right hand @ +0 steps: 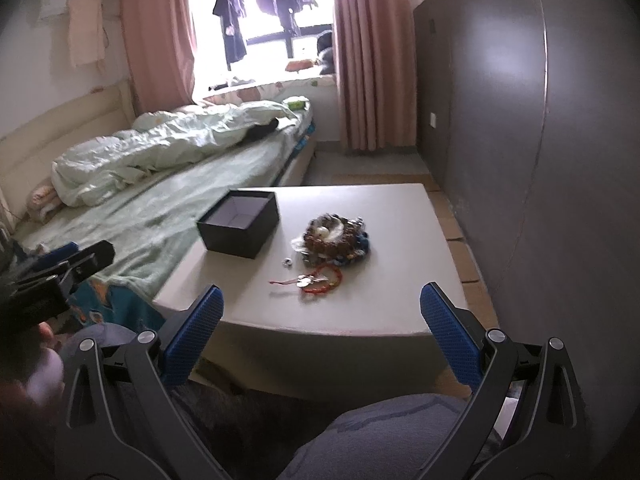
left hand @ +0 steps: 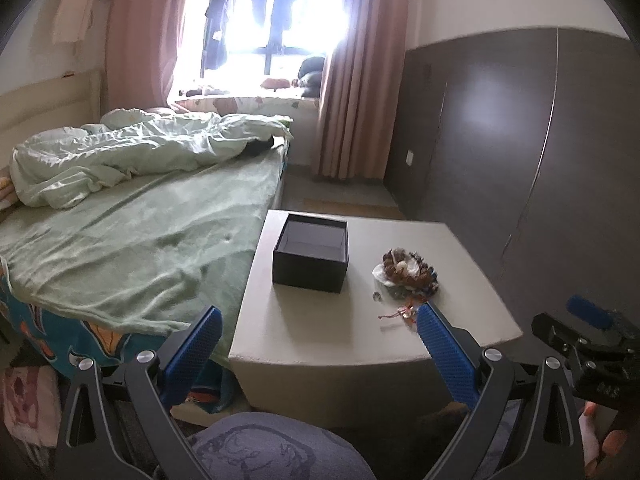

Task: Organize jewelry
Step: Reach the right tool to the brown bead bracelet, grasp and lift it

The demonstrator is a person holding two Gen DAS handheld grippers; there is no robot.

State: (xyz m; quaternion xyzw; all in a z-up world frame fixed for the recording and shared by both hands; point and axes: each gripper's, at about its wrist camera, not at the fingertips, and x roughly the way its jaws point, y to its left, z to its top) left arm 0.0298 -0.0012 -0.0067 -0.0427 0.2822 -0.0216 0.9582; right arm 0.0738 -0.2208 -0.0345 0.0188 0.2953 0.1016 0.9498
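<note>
both wrist views face table (left hand: 320, 332), window beyond.

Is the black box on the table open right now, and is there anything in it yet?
Open and empty: the black box has no lid on, and the left wrist view shows only its bare pale floor. The jewelry pile sits beside it.

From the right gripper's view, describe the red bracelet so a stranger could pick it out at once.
Find the low white table beside the bed. Nearer than the black box and the heaped beads lies the red bracelet, alone and flat. It is the only thin red loop, with silvery charms.
</note>
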